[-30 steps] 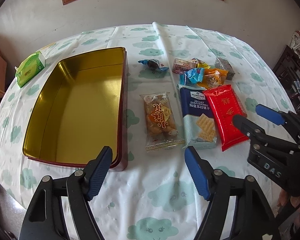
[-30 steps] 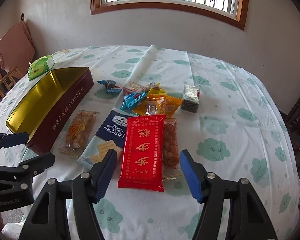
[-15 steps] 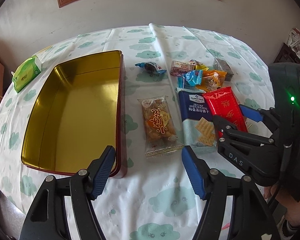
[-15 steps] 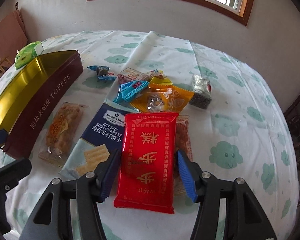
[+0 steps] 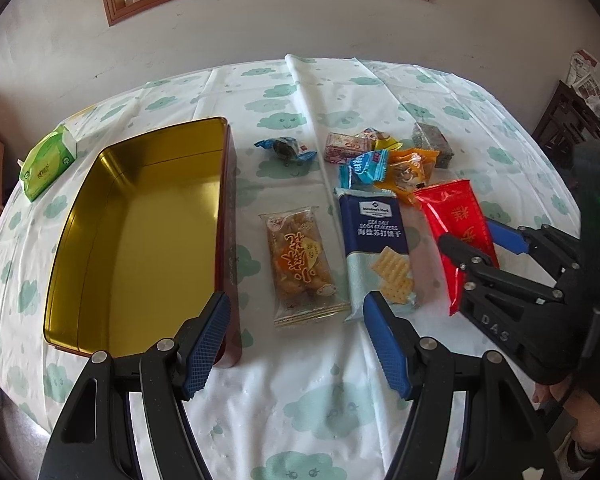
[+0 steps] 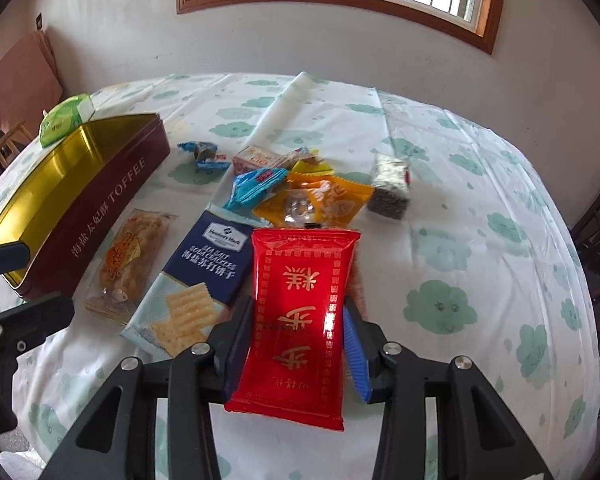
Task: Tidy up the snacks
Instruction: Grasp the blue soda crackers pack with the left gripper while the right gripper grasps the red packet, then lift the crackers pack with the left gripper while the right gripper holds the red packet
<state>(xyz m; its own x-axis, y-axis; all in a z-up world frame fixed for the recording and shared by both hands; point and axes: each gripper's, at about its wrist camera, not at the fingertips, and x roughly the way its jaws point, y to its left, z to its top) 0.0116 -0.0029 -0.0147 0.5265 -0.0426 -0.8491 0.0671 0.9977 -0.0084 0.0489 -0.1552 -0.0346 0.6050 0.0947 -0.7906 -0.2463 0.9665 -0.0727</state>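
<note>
Clamping the glossy red foil snack packet point(image 6: 300, 320) across its width, near its lower half: right gripper point(image 6: 296, 344) with jaws drawn in narrow, one blue pad point(image 6: 354, 354) pressing the packet's right edge, the other finger hidden behind its left edge. Running the packet's long axis straight along the fingers, away from the camera, far end reaching toward the loose sweets. Appearing tilted up off the cloud-print tablecloth point(image 6: 480, 240) in the left wrist view, though contact at the far end cannot be told.

Hovering with nothing between the fingers: left gripper point(image 5: 296, 344), jaws spread wide, just short of the near corner of the open gold-lined rectangular tin with maroon walls point(image 5: 140, 232).

Lying between packet and tin, side by side with long axes parallel to the packet: navy-and-pale-blue soda cracker pack point(image 6: 204, 280), then clear-wrapped pastry bar point(image 6: 134, 260).

Sitting well to the left of the held packet: the tin, nothing visible inside, long side facing the snacks. Judging the coming move as a leftward carry over both flat packs, then a lowering with the packet's length matching the tin's.

Resting farther off: orange sachet point(image 6: 320, 204), light blue wrapper point(image 6: 256, 186), dark speckled block point(image 6: 390, 190), blue twisted candy point(image 6: 204, 154). Beyond the tin: green tissue pack point(image 6: 66, 122).
</note>
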